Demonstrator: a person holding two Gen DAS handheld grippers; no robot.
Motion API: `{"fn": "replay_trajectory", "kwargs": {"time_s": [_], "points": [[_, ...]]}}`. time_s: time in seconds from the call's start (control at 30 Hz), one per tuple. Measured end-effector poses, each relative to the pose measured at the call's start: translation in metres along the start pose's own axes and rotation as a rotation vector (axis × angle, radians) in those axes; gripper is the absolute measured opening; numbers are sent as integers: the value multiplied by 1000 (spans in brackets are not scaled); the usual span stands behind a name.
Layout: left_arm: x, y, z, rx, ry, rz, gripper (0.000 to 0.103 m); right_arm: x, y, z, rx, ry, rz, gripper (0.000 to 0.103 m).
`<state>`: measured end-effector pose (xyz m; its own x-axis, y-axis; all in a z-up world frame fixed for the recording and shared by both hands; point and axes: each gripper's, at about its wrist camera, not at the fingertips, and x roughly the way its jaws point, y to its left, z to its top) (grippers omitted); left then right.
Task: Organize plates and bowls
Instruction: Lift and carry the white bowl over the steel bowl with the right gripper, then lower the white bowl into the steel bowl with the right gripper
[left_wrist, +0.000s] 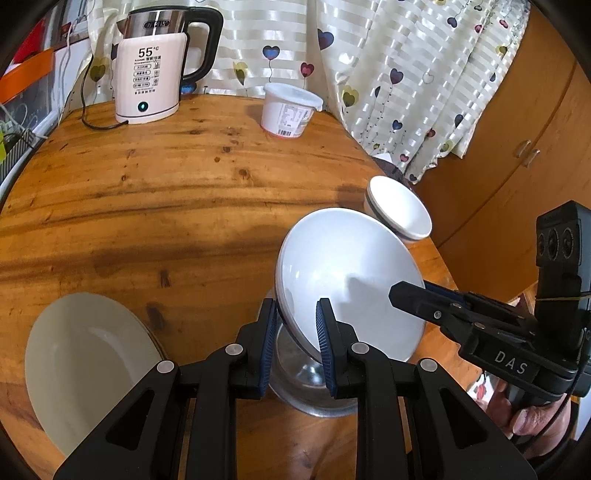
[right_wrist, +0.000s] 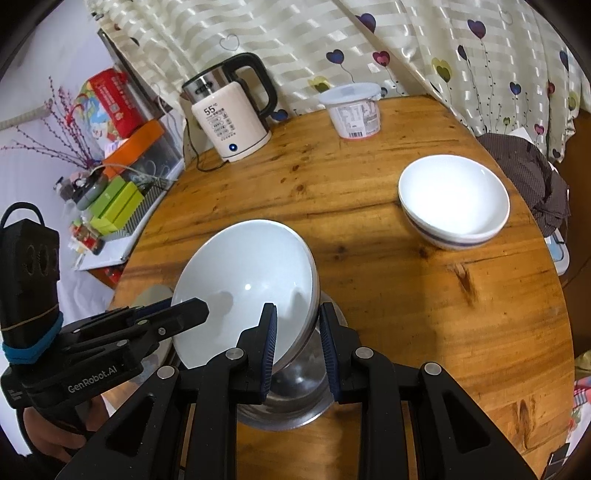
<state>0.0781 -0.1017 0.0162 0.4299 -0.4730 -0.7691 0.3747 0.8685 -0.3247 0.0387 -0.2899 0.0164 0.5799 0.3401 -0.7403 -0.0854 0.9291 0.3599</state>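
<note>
Held thing: a large white ceramic bowl (left_wrist: 351, 280), carried between my two grippers and tilted steeply, its hollow facing up and away from me.
Left gripper (left_wrist: 297, 347): clamped on the near rim of the large white bowl, one blue pad inside the wall and one outside.
Right gripper (right_wrist: 297, 347): clamped the same way on the opposite rim; in the left wrist view it reaches in from the right (left_wrist: 406, 291).
Under the bowl: a clear glass bowl (left_wrist: 310, 384) sits on the round wooden table (left_wrist: 184, 206) directly below the tilted one; I cannot tell whether the two touch.
Relation that matters: the stack of white bowls with a dark band (right_wrist: 454, 206) lies ahead and to my right, well apart from the held bowl, near the table's right edge. My right hand is the nearer one, so I judge the carry should lead from that side.
Tilt: the rim-to-rim line between my grippers runs left to right; the bowl needs levelling before it can nest.
Bowls counted: one held, one glass, and two stacked, as far as I can tell.
Plates counted: one cream plate (left_wrist: 92, 365), low on my left; something may lie under it.
Other things: one white electric kettle (left_wrist: 155, 70) and one lidded white plastic tub (left_wrist: 290, 110) at the far edge.
Risk: a rim-only grip on a tilted bowl could slip.
</note>
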Motion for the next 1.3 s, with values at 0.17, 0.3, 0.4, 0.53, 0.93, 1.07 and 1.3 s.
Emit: {"fn": "replay_trajectory", "kwargs": {"time_s": [0.17,0.3,0.4,0.53,0.93,1.07,1.3], "points": [[2,-1,-8,-7,18,1,23,3,-2,-9,5,25,-2,23],[5,0,-13,-14,33,3,23,8,-4,-14,12,50,-1,23],[7,0,-16,-17,42,3,23,11,-6,-17,18,62,-1,23],[10,1,-19,-22,54,6,23,14,-7,-18,18,74,-3,23],[17,0,-26,-18,74,18,23,20,-8,-20,11,98,-12,25],[17,-2,-26,-11,72,28,23,21,-7,-20,8,101,-14,25],[16,-3,-26,2,63,46,23,22,-7,-21,-3,97,-29,26]]}}
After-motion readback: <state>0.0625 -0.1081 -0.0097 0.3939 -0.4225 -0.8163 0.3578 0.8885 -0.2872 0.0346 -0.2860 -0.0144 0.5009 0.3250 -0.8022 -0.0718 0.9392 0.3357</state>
